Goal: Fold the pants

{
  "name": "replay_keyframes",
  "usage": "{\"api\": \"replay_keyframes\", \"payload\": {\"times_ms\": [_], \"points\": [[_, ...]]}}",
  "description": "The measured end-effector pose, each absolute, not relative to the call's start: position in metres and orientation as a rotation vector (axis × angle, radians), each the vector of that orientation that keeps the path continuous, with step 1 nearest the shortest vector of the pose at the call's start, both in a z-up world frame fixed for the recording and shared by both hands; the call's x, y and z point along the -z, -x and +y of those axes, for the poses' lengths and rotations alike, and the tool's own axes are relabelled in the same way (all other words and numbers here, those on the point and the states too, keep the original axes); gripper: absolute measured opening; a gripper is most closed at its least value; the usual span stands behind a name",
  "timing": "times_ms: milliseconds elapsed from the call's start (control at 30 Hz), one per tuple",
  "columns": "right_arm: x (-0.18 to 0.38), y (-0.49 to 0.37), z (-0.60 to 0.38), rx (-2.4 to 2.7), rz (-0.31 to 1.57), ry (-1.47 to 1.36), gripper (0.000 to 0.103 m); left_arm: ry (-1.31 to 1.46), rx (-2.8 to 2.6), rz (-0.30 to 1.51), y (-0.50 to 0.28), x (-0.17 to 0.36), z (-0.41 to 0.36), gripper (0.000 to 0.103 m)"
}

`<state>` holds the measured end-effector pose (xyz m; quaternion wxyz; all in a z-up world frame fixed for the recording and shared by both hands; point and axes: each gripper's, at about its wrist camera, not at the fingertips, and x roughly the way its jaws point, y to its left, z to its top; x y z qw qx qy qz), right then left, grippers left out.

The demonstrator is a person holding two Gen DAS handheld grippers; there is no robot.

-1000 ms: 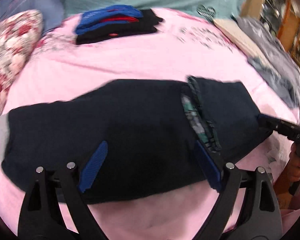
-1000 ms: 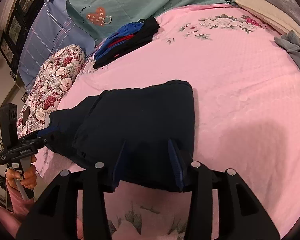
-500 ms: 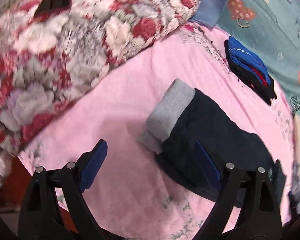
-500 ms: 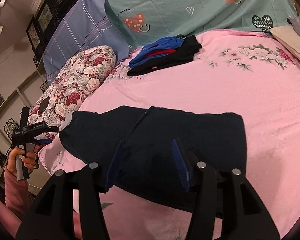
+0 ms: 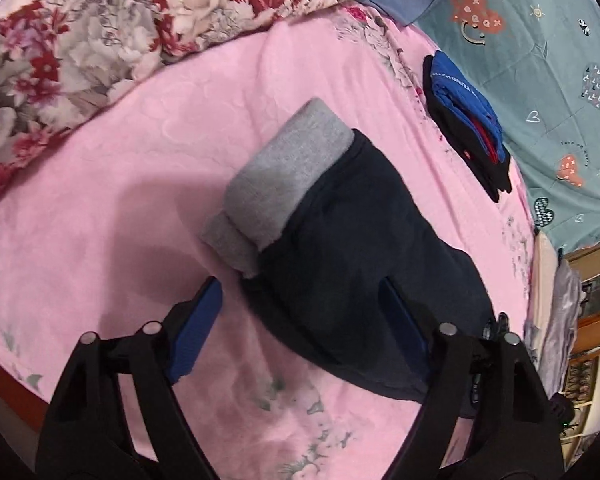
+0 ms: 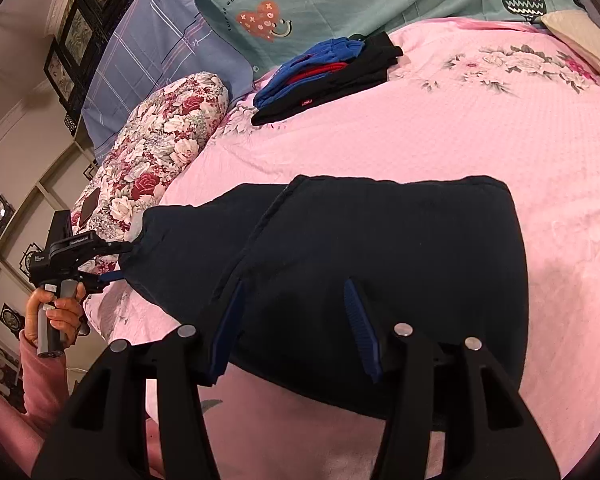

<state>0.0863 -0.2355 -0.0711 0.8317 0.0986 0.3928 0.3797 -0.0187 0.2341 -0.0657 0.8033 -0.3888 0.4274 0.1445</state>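
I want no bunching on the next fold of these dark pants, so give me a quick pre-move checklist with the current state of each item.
1. Left gripper open and empty: ok, blue pads apart, no cloth between them.
2. Right gripper open and empty: ok, it sits over the dark pants without pinching them.
3. Grey cuffs within the left gripper's reach: ok, they lie just ahead of it.
4. Pants lying flat: not ok, one layer overlaps the other along a diagonal edge and the cuffs are staggered.
5. Pink bedsheet beyond the pants free: ok, the folded clothes stack lies well away.
6. Underside smooth: cannot tell.
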Motion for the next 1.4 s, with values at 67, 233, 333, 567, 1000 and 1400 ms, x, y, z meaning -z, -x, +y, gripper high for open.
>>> {"api": "replay_keyframes", "payload": {"times_ms": [67,233,333,567,1000,1400], "points": [[0.071,-0.086,-0.235,-0.802,0.833,-0.207,0.053,0.826,-0.298,0.929,0.012,0.067,0.233,0.062],[0.071,-0.085,-0.233,-0.799,0.835,-0.198,0.054,0.838,-0.295,0.934,0.006,0.071,0.238,0.051],[0.072,-0.086,-0.232,-0.799,0.843,-0.201,0.054,0.877,-0.256,0.93,0.005,0.073,0.243,0.06],[0.072,-0.083,-0.231,-0.795,0.838,-0.198,0.054,0.817,-0.251,0.942,-0.01,0.073,0.236,0.03],[0.047,-0.069,-0.209,-0.79,0.7,-0.048,0.054,0.76,-0.071,0.674,0.012,0.023,0.21,0.019],[0.071,-0.083,-0.174,-0.748,0.872,0.117,0.058,0.719,0.18,0.564,0.001,-0.012,0.148,0.019]]}}
